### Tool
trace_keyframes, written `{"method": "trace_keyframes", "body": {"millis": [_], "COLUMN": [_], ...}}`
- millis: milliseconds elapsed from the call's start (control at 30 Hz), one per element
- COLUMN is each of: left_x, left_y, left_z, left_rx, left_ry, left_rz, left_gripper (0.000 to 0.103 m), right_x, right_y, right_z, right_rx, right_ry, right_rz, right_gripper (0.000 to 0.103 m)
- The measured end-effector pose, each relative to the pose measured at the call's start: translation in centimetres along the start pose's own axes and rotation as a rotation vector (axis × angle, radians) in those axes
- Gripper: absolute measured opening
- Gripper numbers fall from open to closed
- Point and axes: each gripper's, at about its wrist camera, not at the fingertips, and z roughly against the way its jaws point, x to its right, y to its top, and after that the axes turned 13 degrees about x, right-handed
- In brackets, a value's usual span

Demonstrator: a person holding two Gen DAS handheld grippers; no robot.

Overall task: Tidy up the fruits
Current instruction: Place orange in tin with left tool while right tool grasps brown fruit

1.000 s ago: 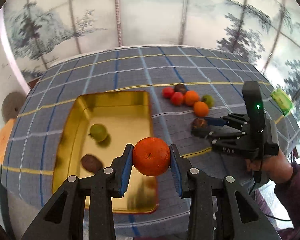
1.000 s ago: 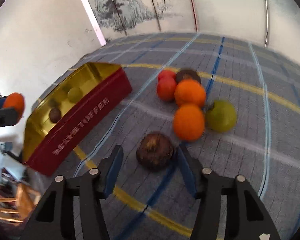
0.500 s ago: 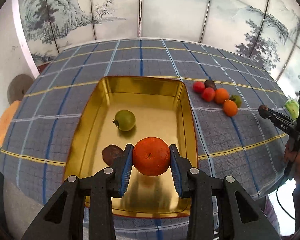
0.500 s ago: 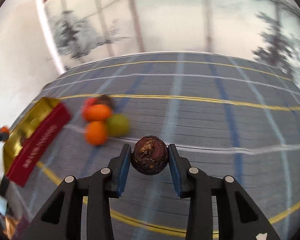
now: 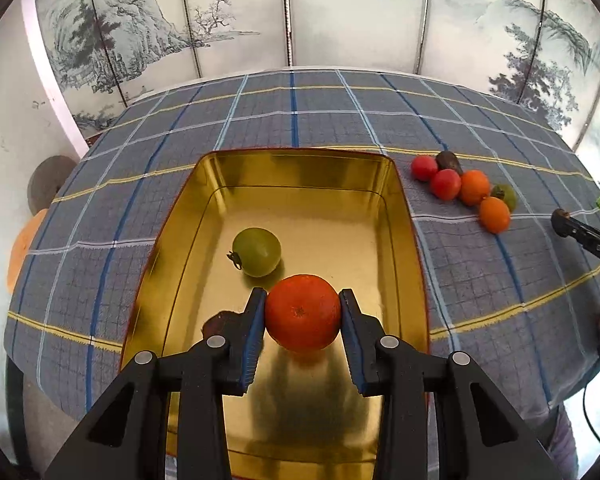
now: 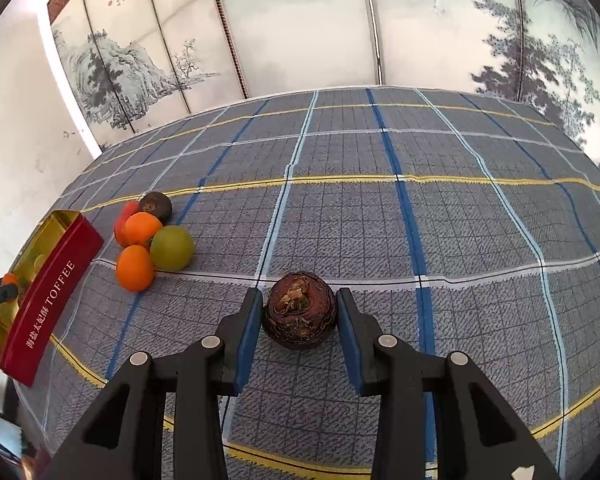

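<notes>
The left gripper (image 5: 302, 311) is clamping a round orange fruit (image 5: 302, 311) over the gold tin (image 5: 404, 216) — the right gripper (image 6: 299, 312) is pinching a dark wrinkled fruit (image 6: 299, 312).

Two fruits (image 5: 256, 251) lie in the tin (image 5: 400, 184); fruit cluster (image 5: 466, 188) lies to its right.

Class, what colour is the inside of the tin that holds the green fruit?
Shiny gold; the tin shows best in the left wrist view.
</notes>
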Motion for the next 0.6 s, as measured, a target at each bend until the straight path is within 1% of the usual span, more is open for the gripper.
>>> {"method": "trace_keyframes", "body": {"millis": [167, 433, 500, 533, 567, 600], "left_x": [-0.2, 0.0, 0.0, -0.1, -0.1, -0.1], "left_y": [-0.1, -0.3, -0.2, -0.1, -0.1, 0.0], "left_z": [-0.7, -1.2, -1.0, -0.7, -0.4, 0.0], "left_rx": [-0.005, -0.023, -0.014, -0.005, 0.013, 0.032], "left_ry": [0.011, 0.038, 0.037, 0.035, 0.036, 0.044], "left_rz": [0.001, -0.012, -0.006, -0.001, 0.002, 0.002], "left_gripper": [0.038, 0.039, 0.044, 0.054, 0.067, 0.072], "right_x": [0.5, 0.5, 0.5, 0.6, 0.6, 0.5], "right_y": [0.0, -0.1, 0.0, -0.1, 0.0, 0.0], "right_z": [-0.1, -0.3, -0.3, -0.4, -0.4, -0.4], "right_rx": [-0.015, -0.029, -0.032, -0.034, -0.037, -0.039], "right_ry": [0.001, -0.006, -0.007, -0.007, -0.006, -0.006], "right_rz": [-0.023, -0.01, -0.012, -0.015, -0.017, -0.018], "right_gripper": [0.035, 0.035, 0.035, 0.035, 0.035, 0.035]}}
